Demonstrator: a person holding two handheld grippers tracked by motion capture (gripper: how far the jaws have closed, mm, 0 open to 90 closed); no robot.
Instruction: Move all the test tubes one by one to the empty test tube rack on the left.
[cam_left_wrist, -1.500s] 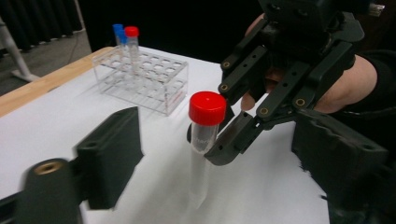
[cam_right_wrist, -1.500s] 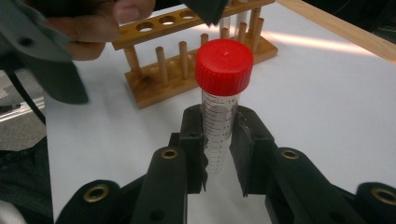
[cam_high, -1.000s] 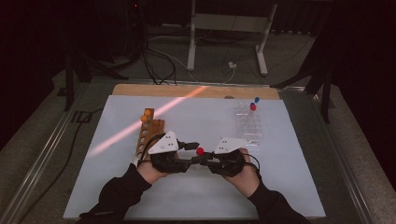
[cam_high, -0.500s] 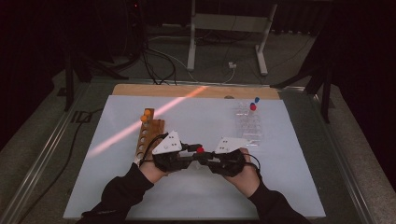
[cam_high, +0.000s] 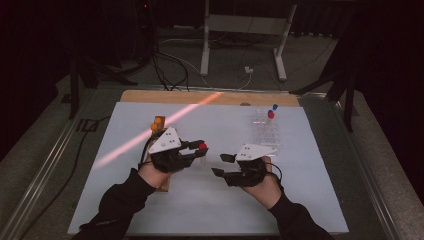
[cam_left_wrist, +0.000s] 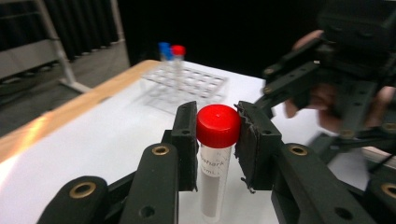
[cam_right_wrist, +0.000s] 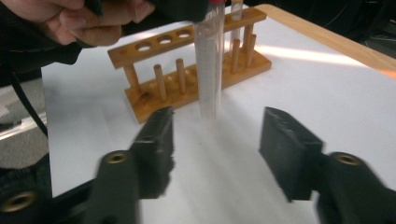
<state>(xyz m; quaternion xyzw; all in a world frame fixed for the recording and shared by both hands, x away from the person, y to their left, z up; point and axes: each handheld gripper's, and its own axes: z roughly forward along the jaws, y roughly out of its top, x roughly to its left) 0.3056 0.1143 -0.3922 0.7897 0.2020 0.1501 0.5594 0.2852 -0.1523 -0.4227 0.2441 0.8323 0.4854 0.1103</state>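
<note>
You see a dim room; an orange light streak crosses the tabletop (cam_high: 310, 200) toward its far edge, and your right gripper view blurs.

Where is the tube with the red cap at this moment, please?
The red-capped tube is upright between the jaws of the left gripper, clamped at its cap, left of centre in the high view, above the white mat between the wooden rack and the open right gripper.
</note>
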